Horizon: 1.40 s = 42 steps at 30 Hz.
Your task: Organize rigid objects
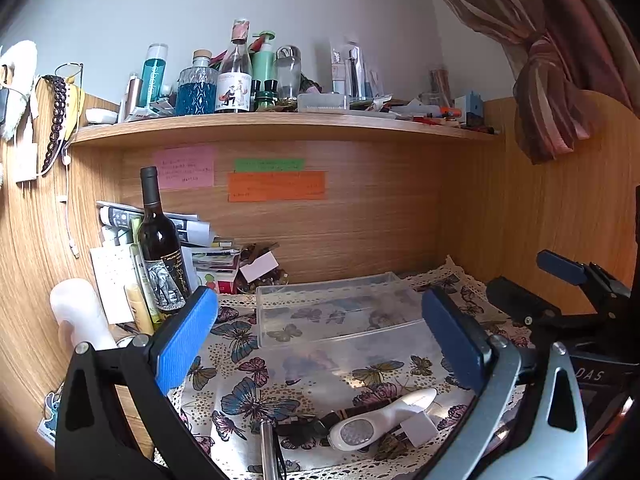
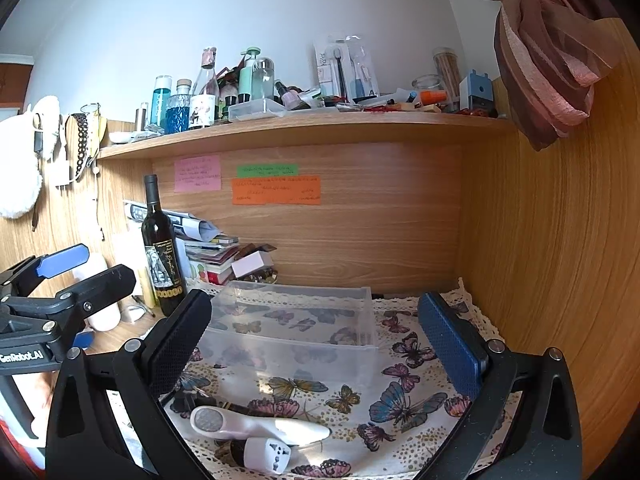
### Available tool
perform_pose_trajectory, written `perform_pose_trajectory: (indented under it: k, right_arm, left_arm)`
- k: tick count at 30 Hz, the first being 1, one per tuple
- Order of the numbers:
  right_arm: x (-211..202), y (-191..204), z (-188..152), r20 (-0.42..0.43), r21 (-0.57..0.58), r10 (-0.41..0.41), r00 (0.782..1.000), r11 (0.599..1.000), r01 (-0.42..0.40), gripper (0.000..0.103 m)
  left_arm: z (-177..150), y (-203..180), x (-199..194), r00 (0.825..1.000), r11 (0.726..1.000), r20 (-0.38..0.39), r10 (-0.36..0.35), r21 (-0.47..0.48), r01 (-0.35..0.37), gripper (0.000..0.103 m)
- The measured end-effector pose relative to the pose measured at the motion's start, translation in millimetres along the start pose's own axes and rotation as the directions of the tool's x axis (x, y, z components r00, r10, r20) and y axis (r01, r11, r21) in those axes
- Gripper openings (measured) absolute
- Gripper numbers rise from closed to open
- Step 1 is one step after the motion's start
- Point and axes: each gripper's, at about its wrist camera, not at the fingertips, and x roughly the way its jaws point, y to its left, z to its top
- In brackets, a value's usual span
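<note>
A clear plastic box (image 1: 340,320) (image 2: 296,328) stands empty on the butterfly cloth (image 1: 248,392) (image 2: 400,400). In front of it lie a white handheld device with a round grille (image 1: 380,420) (image 2: 256,426), a white travel adapter (image 2: 266,454) (image 1: 418,428), a metal rod (image 1: 269,448) and dark small items (image 1: 304,426). My left gripper (image 1: 320,344) is open and empty above these items. My right gripper (image 2: 316,348) is open and empty, just right of the left one, which shows in its view (image 2: 60,276).
A dark wine bottle (image 1: 160,248) (image 2: 162,252), a white bottle (image 1: 80,312) and stacked papers (image 1: 200,248) stand at the left. A wooden back wall with sticky notes (image 1: 276,186) and a crowded shelf (image 1: 280,124) are behind. A wooden side panel (image 2: 560,240) is at right.
</note>
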Motion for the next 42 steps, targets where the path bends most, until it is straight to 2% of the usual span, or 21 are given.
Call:
perform_pose_trajectory:
  k: [42]
  right_arm:
    - [-7.5,5.6,2.3,0.030,-0.006,0.006,1.000,1.000,-0.006,0.103]
  left_arm:
    - [2.8,-4.5,-9.5,1.000,1.000,0.018,-0.011,-0.009,0.011,0.103]
